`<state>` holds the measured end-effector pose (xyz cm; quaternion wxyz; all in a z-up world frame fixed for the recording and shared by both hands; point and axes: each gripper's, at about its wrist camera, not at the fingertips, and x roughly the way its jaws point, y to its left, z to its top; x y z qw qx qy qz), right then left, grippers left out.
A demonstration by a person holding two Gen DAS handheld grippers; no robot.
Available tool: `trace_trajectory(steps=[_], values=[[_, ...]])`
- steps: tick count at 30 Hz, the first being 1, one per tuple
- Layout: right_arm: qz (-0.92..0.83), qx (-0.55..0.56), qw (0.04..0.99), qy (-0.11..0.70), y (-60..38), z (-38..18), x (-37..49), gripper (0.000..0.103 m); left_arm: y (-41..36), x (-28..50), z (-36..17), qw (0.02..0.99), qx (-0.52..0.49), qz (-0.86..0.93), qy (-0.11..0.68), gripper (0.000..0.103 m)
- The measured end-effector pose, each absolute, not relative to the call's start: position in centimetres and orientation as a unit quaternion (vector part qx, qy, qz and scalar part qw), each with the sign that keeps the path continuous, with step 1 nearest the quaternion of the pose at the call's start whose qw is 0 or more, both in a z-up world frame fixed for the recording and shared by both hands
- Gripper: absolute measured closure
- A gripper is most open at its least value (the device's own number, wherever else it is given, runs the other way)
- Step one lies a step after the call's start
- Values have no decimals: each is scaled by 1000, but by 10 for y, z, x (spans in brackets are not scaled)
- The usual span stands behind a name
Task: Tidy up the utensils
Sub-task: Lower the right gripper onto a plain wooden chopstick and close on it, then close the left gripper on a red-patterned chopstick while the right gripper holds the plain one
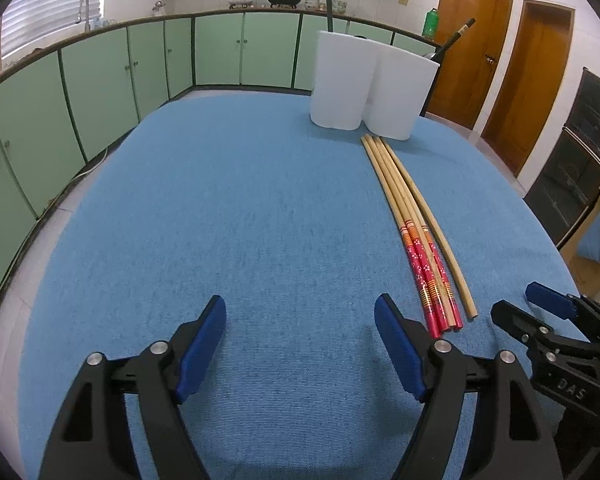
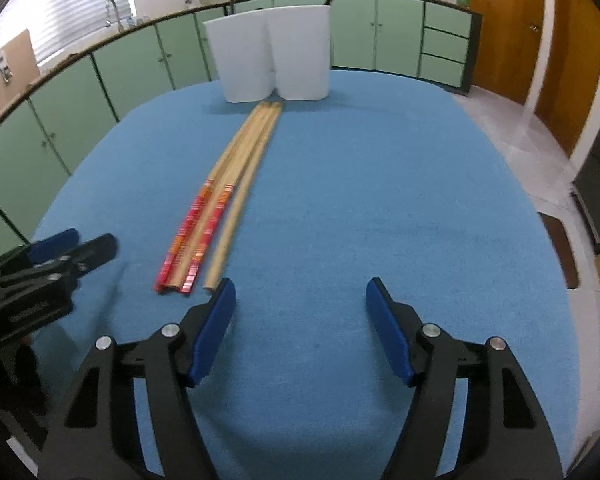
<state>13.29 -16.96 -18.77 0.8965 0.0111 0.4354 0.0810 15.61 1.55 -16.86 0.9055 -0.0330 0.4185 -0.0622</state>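
Both tools stand idle above the blue denim-textured table cover (image 1: 240,200). The left black two-finger gripper with blue pads (image 1: 300,346) has its jaws spread wide with nothing between them. The right black two-finger gripper with blue pads (image 2: 300,328) is likewise parted and empty; its jaws stand narrower than the left's.

The bundle of long bamboo chopsticks, some with red patterned handles (image 1: 414,232), lies flat on the cover. From the left gripper it runs toward 1 o'clock; from the right gripper toward 11 o'clock. Their far tips lie just beside the base of the white two-lobed plastic utensil holder (image 1: 374,88), which already contains dark-handled utensils.

Risks noted:
- The sticks lie touching one another; a pinch may catch several or roll the outermost plain one away.
- Flat on cloth, a pad may snag the fabric.
- The tall holder looks light; a long stick struck against its rim could tip it.
- The two grippers are close together near the handle ends; collision is possible.
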Motion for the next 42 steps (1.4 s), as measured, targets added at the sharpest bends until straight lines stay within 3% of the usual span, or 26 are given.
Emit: trace_trajectory(steps=[8, 14, 15, 42], values=[[97, -16, 893, 439, -145, -193, 136, 48, 17, 156, -169, 905, -35, -60, 419, 27], [118, -23, 892, 435, -140, -192, 138, 93, 15, 156, -169, 905, -30, -60, 420, 26], [122, -22, 891, 436, -140, -192, 138, 96, 14, 155, -168, 905, -28, -61, 420, 26], [83, 9, 897, 433, -199, -193, 129, 97, -39, 148, -175, 893, 40, -92, 439, 24]])
